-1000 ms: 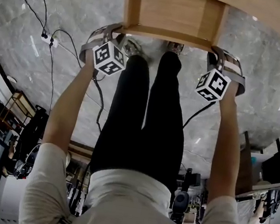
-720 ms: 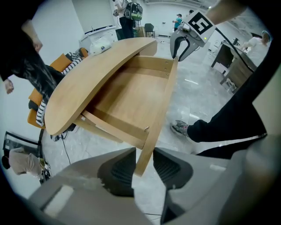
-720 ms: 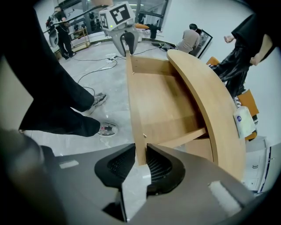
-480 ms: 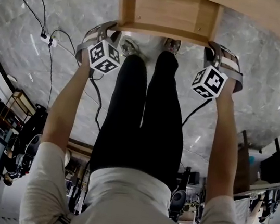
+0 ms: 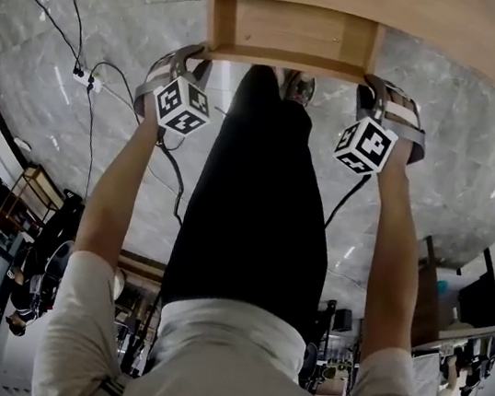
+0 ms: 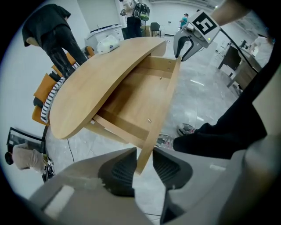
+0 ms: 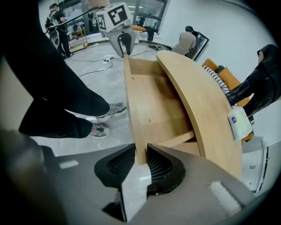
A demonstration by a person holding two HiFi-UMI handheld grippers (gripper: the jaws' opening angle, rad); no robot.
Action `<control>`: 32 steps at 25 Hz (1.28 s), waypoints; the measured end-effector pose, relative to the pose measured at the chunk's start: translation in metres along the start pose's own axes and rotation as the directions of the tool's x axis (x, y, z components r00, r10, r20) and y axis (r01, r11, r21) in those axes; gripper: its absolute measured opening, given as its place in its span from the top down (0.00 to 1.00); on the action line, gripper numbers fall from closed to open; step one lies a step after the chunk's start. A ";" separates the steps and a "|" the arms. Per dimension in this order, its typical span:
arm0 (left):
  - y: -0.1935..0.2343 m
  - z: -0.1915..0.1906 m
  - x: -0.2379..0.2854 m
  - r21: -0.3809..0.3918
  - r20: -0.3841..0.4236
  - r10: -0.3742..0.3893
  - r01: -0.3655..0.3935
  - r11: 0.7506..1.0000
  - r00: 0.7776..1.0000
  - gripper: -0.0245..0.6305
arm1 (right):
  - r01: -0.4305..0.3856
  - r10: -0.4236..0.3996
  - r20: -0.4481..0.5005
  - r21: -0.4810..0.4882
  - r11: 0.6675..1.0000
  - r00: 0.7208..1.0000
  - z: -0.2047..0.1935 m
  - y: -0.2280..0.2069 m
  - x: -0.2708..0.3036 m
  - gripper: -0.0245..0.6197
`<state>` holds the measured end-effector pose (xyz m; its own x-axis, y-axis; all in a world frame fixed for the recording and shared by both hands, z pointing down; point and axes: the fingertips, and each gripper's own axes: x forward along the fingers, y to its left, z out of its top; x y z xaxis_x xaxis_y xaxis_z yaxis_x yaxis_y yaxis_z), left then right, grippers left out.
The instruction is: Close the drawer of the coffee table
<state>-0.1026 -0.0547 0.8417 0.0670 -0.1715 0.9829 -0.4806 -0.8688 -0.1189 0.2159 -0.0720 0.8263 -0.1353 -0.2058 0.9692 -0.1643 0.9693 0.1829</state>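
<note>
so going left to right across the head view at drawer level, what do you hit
power strip on the floor → left gripper, jaws closing with the drawer front between them → shoe → right gripper

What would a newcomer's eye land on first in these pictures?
The open drawer juts from under the rounded coffee table top, at the head view's top. The left gripper straddles one end of its front panel, jaws closing, and the right gripper pinches the other end.
</note>
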 end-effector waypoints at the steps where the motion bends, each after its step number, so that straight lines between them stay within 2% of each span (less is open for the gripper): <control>1: 0.003 0.001 0.001 0.002 0.001 0.000 0.000 1.000 1.000 0.74 | 0.004 -0.004 0.000 0.000 1.000 1.000 0.001 -0.003 0.001 0.82; 13: 0.021 0.008 0.004 -0.002 0.012 -0.005 0.005 1.000 1.000 0.75 | 0.015 -0.014 -0.026 0.018 1.000 1.000 0.006 -0.023 0.006 0.82; 32: 0.052 0.029 0.005 0.005 0.055 0.033 -0.033 0.999 0.998 0.74 | 0.065 -0.062 -0.054 0.054 0.996 0.997 0.007 -0.052 0.007 0.81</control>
<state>-0.1013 -0.1139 0.8361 0.0992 -0.2250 0.9693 -0.4786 -0.8648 -0.1517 0.2168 -0.1247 0.8230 -0.0722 -0.2584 0.9633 -0.2249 0.9452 0.2367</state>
